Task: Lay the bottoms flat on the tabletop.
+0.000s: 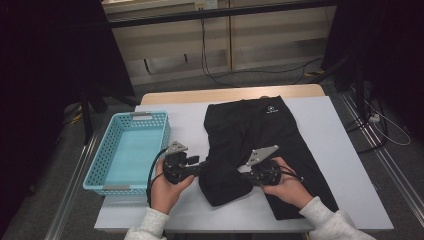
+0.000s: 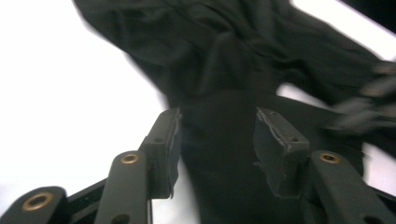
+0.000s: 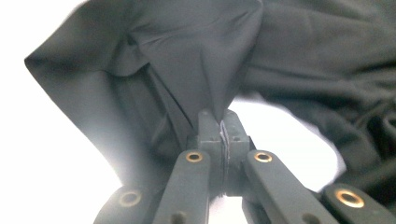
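1. A pair of black trousers [image 1: 260, 145] lies on the white table [image 1: 345, 165], at the middle and right of the high view. The waistband, with a small white logo, sits at the far end, toward 12 o'clock.
2. The long axis runs from 12 o'clock down toward 5 o'clock. One leg lies flat and reaches the near edge at 5 o'clock; the other leg is folded back into a bunched lump toward 6 o'clock.
3. The left gripper [image 1: 200, 169] comes at that lump from 9 o'clock. In the left gripper view its jaws stand partly apart with cloth between them, and the pads [image 2: 166, 140] look clear of the fabric. That picture is blurred.
4. The right gripper [image 3: 223, 128] comes in from 3 o'clock. Its jaws are pressed together on a pinch of the trousers, and the cloth rises from the tips in a taut cone.
5. A light blue basket [image 1: 100, 165] stands at 9 o'clock on the table's left part, just beside the left gripper and apart from the trousers.
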`<action>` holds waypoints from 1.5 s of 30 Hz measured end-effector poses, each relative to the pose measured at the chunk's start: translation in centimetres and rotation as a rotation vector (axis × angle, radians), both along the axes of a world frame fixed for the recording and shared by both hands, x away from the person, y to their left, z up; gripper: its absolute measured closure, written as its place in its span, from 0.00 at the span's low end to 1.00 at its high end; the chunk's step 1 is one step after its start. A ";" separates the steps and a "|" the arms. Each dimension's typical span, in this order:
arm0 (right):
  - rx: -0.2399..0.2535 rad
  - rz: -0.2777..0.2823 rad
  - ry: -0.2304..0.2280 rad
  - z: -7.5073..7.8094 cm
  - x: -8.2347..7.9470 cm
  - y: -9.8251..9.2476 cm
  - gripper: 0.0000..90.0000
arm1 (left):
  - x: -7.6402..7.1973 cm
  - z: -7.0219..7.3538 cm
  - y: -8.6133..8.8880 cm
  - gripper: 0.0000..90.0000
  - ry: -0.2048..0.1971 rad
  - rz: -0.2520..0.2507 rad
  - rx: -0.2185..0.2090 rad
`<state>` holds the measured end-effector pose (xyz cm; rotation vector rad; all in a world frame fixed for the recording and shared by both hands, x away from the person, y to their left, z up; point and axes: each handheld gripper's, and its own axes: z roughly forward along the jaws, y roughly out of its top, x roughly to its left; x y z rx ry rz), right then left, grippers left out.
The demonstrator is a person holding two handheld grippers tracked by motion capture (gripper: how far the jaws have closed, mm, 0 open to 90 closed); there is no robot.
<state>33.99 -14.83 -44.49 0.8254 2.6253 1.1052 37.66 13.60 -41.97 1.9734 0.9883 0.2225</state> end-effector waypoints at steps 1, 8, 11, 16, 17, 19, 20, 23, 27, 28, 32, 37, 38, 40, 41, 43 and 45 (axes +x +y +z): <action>0.002 0.001 -0.004 0.1 -0.3 -0.4 1.00 | 0.4 -0.1 -0.1 0.57 0.006 0.004 -0.006; 0.012 -0.007 -0.006 0.3 -1.6 -2.5 0.98 | 2.0 -1.8 -0.9 0.56 0.034 0.071 0.057; -0.003 -0.004 -0.004 0.1 -1.8 -2.6 0.98 | 2.4 -2.4 -1.3 0.56 0.043 0.081 0.099; -0.017 0.018 0.013 0.0 -2.0 -2.6 1.00 | 3.5 -4.0 -1.6 0.59 0.049 0.076 0.099; -0.017 0.022 0.010 0.0 -2.1 -2.7 0.98 | 3.6 -4.2 -1.7 0.59 0.041 0.065 0.084; 0.008 0.007 0.004 0.3 -2.1 -2.7 0.89 | 3.6 -4.0 -1.9 0.67 0.053 0.053 0.085; 0.016 -0.002 -0.006 0.4 -2.1 -2.6 0.83 | 3.6 -4.1 -2.1 0.71 0.082 0.048 0.055; 0.045 -0.030 -0.037 0.9 -1.7 -2.2 0.69 | 3.5 -4.3 -2.8 0.87 0.097 0.016 0.042; 0.090 -0.074 -0.085 1.4 -0.6 -1.1 0.57 | 3.4 -4.3 -3.7 0.98 0.106 -0.022 0.025; 0.100 -0.083 -0.091 1.5 -0.2 -0.8 0.57 | 3.3 -4.2 -3.8 0.99 0.097 -0.023 0.020; 0.078 -0.100 -0.118 1.1 1.2 1.0 0.56 | 2.9 -3.2 -3.9 0.99 0.059 -0.044 -0.025; 0.052 -0.117 -0.066 -0.3 2.9 3.1 0.59 | 2.6 -2.3 -3.6 0.99 0.030 -0.057 -0.042; 0.039 -0.113 -0.062 -0.5 3.0 3.4 0.72 | 2.6 -2.3 -3.6 0.99 0.022 -0.056 -0.048; 0.007 -0.092 -0.065 -0.8 3.1 3.7 0.94 | 2.6 -2.2 -3.4 0.99 0.017 -0.060 -0.050; 0.010 -0.088 -0.059 -0.9 3.1 3.7 0.98 | 2.5 -2.2 -3.4 0.99 0.015 -0.057 -0.054; 0.013 -0.097 -0.060 -0.7 3.1 3.4 0.99 | 2.6 -2.2 -3.2 0.99 0.004 -0.055 -0.052; 0.027 -0.102 -0.059 -0.1 3.0 2.8 0.99 | 2.7 -2.2 -2.9 0.98 -0.005 -0.040 -0.055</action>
